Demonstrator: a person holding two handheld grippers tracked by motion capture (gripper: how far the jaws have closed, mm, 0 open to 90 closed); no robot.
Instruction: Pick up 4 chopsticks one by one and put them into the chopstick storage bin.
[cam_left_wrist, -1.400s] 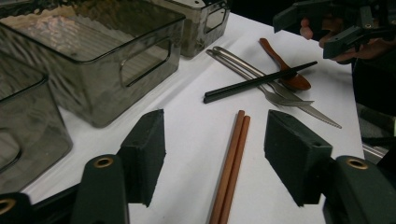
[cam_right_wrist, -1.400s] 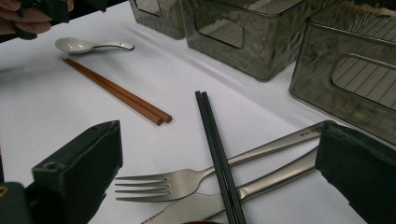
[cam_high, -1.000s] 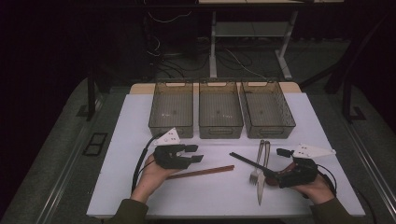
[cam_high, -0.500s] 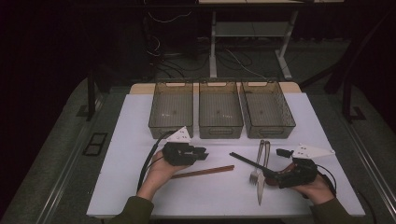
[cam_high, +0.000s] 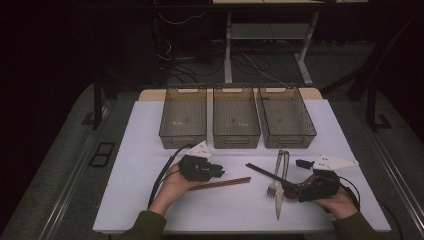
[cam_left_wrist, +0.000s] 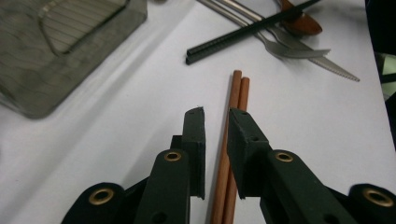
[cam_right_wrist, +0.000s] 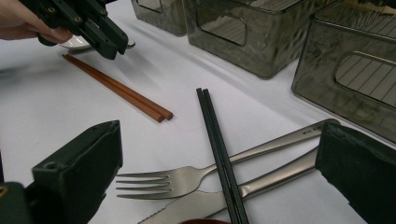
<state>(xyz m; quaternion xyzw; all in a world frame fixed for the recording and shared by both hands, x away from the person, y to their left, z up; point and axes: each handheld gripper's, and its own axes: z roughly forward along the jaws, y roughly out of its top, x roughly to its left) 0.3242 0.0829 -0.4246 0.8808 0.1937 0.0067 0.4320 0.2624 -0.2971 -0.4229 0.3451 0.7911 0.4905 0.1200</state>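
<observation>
A pair of brown chopsticks (cam_high: 222, 183) (cam_left_wrist: 236, 93) (cam_right_wrist: 116, 86) lies on the white table top. My left gripper (cam_high: 219, 173) (cam_left_wrist: 217, 114) hovers just over their near end. Its jaws have just been closing and stand a narrow gap apart. The sticks show through that gap, and the pads do not press them. My right gripper (cam_high: 290, 188) (cam_right_wrist: 224, 154) rests wide open at the right. Between its jaws lie a fork (cam_right_wrist: 196, 179), a knife (cam_right_wrist: 261, 184) and black chopsticks (cam_high: 265, 172) (cam_right_wrist: 217, 140), none of them gripped.
Three smoky plastic bins (cam_high: 183, 117) (cam_high: 236, 117) (cam_high: 286, 117) stand in a row at the back of the white top (cam_high: 125, 165). A brown spoon (cam_left_wrist: 301, 23) lies among the cutlery. The table's front edge runs just below both hands.
My left gripper has shifted a little right and down over the brown chopsticks, and its jaws have narrowed. The right gripper and the cutlery have not moved.
</observation>
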